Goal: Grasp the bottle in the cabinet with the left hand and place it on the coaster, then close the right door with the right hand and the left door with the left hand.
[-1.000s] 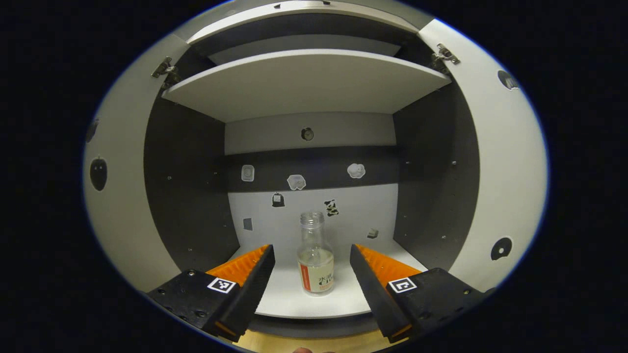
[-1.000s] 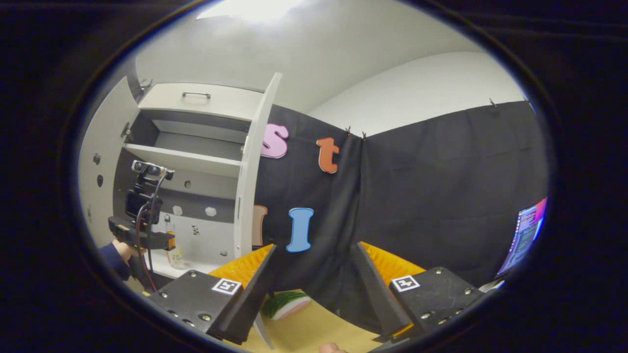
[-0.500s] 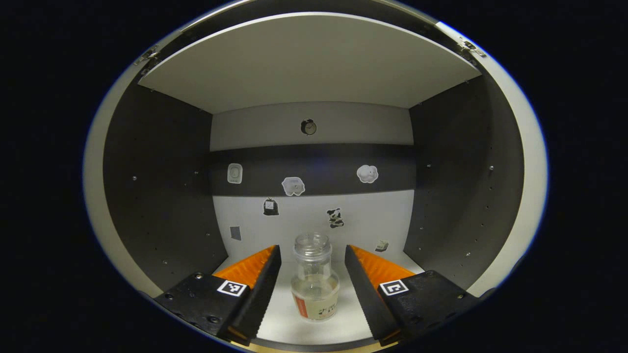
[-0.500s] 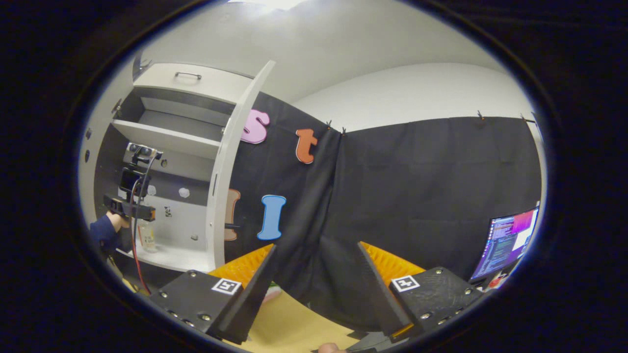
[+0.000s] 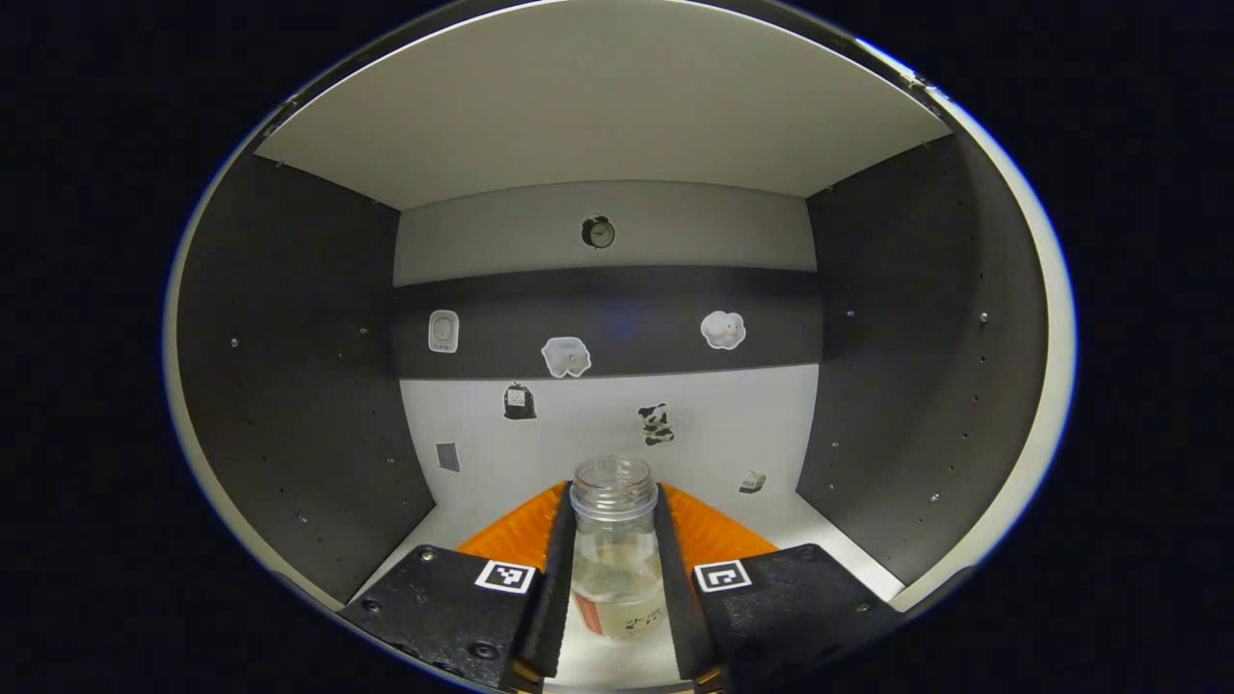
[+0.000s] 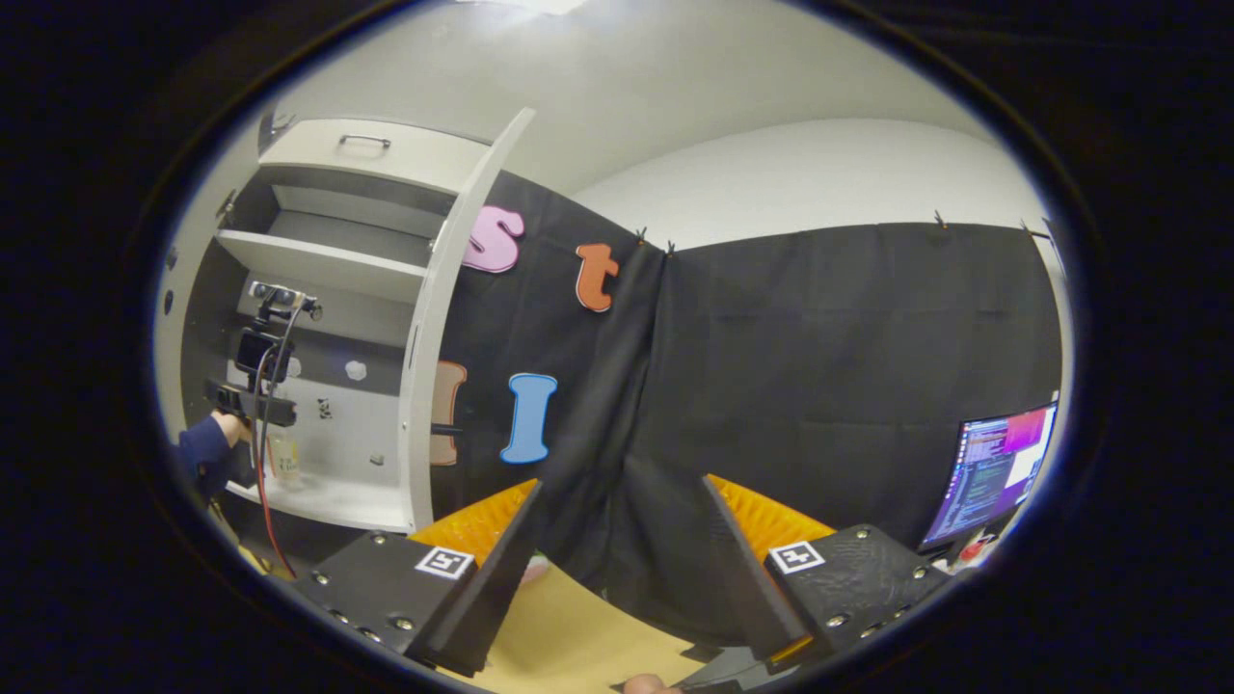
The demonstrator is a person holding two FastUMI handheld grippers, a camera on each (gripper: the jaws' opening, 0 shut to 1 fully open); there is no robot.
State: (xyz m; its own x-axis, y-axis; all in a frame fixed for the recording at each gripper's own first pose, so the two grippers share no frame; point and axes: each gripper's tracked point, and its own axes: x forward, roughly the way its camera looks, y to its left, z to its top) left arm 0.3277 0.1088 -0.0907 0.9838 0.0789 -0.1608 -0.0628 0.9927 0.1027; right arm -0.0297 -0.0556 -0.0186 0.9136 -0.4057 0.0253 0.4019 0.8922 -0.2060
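Cabinet (image 5: 289,337): bottle (image 5: 614,540) between left tongs (image 5: 611,578)

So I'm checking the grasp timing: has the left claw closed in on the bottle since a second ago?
Yes. The left claw went deeper toward the cabinet's back wall, and its fingers now flank the bottle closely.

The left gripper (image 5: 611,569) has two long flat fingers on chunky black blocks with small screws. Each block has a little black-and-white square sticker. The right gripper (image 6: 617,549) looks the same — blocks, screws, stickers. Far off, the left one carries a small camera box on top, a red cable hangs down, and the person's sleeve (image 6: 198,458) is dark blue.
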